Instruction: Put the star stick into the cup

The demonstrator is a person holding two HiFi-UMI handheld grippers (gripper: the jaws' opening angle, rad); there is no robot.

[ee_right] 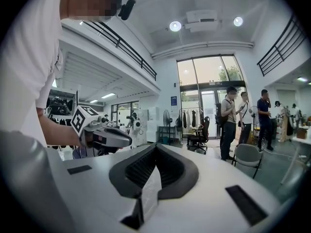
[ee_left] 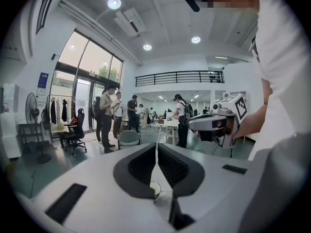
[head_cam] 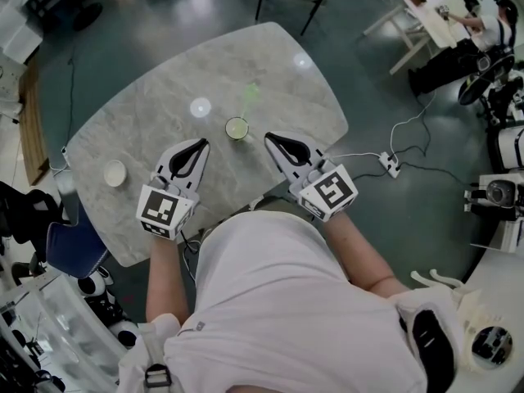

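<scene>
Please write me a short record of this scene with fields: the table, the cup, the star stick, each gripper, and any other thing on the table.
surface: marble table
cup: green cup, upright, near the table's middle
star stick: green, blurred; seems to stand in the cup
left gripper: jaws together, nothing held, left of the cup
right gripper: jaws together, nothing held, right of the cup
other: white bowl near the table's left edge

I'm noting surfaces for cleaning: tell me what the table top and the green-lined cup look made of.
Table top: polished stone, either marble or a marble-look laminate; it shows grey veining and round lamp reflections.
Cup: probably glazed ceramic or plastic; it has a pale smooth rim and a greenish inside, but is too small to settle.
</scene>
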